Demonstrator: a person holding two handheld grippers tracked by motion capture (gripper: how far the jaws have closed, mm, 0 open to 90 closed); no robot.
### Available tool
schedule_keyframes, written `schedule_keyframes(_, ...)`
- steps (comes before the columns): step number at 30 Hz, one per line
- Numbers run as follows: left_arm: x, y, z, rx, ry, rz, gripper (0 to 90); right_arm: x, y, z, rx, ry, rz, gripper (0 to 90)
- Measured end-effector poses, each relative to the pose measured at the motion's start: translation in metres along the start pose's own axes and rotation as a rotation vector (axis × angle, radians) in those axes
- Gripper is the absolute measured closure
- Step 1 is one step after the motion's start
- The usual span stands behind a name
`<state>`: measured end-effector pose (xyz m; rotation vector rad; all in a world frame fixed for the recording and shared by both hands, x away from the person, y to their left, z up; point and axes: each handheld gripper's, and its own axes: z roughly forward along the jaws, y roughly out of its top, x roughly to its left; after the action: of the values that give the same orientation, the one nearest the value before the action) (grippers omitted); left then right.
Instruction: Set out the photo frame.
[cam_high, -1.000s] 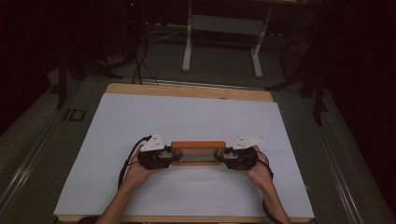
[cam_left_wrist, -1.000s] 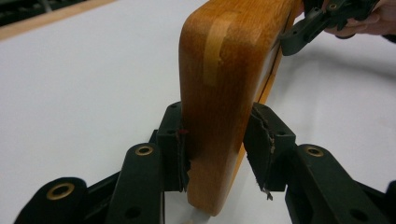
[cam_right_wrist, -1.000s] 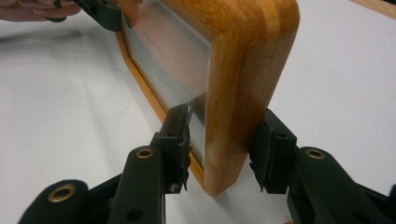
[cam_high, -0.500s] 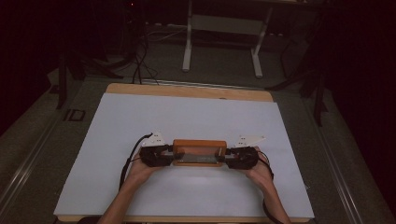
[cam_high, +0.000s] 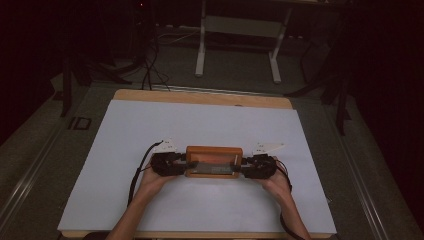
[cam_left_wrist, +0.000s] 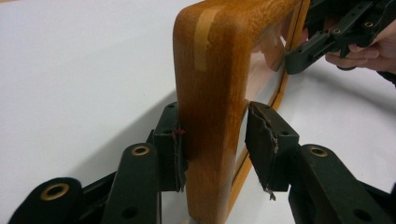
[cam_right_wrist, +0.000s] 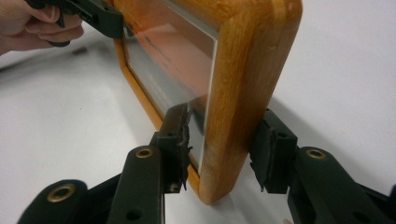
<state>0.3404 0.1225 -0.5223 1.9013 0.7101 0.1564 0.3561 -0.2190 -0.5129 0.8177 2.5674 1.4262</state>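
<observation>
A deep wooden frame (cam_high: 213, 151) with a glass pane lies lengthwise on the white table cover (cam_high: 200, 120), a little nearer than the middle. My left gripper (cam_high: 186, 165) is shut on its left end and my right gripper (cam_high: 243, 167) on its right end. In the left gripper view the pads of the left gripper (cam_left_wrist: 212, 140) flank the rounded end bar of the frame (cam_left_wrist: 210, 70), with the right gripper (cam_left_wrist: 327, 42) at the far end. In the right gripper view the right gripper (cam_right_wrist: 219, 144) clamps glass side and back of the frame (cam_right_wrist: 252, 46), and the left gripper (cam_right_wrist: 93, 16) holds the far end.
The white cover leaves a strip of wooden table edge (cam_high: 200, 97) at the far side. Beyond the table are a dark floor, the legs of a metal stand (cam_high: 237, 45) and cables (cam_high: 150, 70). Bare white surface surrounds the frame.
In the high view the frame has tipped: a second ago only its narrow top edge showed, now its dark glass face shows too. Both hands stay at its ends.
</observation>
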Motion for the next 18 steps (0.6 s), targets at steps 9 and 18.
schedule_keyframes(9,0.0032,-0.0001,0.0031,-0.010,0.010,-0.026,57.7,-0.0040,-0.0002,0.0020,-0.011,-0.001,0.025,59.2)
schedule_keyframes(18,0.0070,-0.0004,0.0057,-0.018,0.009,-0.050,57.2,-0.0091,0.0002,0.0043,-0.017,0.008,0.049,58.8)
